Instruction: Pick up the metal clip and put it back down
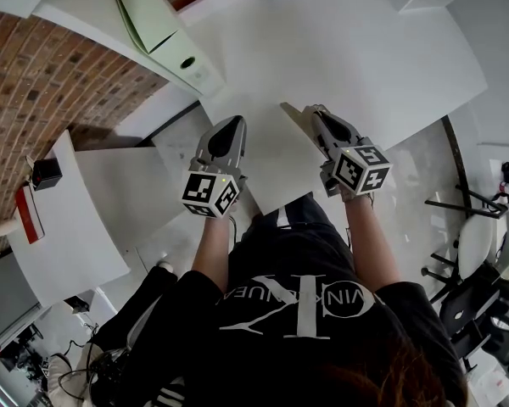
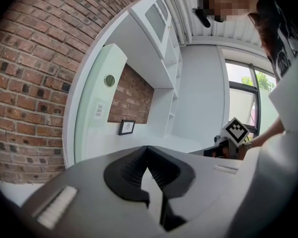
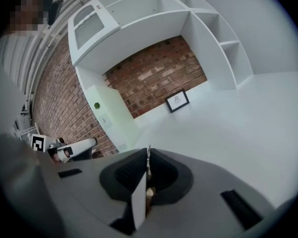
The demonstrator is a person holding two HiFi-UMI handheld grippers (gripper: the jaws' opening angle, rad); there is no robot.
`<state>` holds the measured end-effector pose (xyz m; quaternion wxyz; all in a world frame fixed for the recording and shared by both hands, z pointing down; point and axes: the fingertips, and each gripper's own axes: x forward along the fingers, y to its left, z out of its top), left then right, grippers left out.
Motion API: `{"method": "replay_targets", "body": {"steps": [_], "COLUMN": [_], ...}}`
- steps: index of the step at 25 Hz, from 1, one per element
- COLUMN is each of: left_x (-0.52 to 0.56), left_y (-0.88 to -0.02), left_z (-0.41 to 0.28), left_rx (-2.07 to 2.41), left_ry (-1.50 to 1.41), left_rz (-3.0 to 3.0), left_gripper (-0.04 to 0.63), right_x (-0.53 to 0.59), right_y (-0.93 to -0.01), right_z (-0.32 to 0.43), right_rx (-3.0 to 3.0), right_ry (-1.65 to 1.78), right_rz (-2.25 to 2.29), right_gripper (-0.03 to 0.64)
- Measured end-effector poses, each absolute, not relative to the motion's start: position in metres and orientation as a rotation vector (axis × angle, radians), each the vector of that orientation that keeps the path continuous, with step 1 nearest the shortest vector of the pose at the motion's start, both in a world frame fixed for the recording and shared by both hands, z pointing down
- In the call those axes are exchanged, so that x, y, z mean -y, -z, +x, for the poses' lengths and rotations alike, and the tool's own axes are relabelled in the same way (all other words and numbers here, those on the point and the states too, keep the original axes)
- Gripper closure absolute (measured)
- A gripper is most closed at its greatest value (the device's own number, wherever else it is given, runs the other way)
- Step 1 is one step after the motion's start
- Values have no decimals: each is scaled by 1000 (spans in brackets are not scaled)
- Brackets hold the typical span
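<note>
Hovering at the bench's near edge, right tool pinches a thin metal clip, left tool closed and empty

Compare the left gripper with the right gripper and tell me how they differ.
The right gripper grips a thin metal clip between its jaws; the left gripper has nothing between its own. The right gripper is over the white table; the left gripper hangs at its edge. Both have their jaws shut.
</note>
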<state>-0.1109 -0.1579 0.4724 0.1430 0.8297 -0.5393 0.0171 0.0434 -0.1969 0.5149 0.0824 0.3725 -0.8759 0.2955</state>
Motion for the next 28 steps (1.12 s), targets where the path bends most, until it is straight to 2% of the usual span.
{"method": "replay_targets", "body": {"steps": [15, 28], "left_x": [158, 157], "left_y": [-475, -473], "left_z": [-108, -107], "left_rx": [1557, 1555], "left_ry": [-53, -52], "left_rz": [2385, 2384], "left_gripper": [586, 586], "right_x": [193, 193], "right_y": [-537, -546], "right_z": [38, 44], "right_rx": [2583, 2525], "right_ry": [-1015, -970], "right_rz": [1043, 1044], "right_gripper": [588, 586]}}
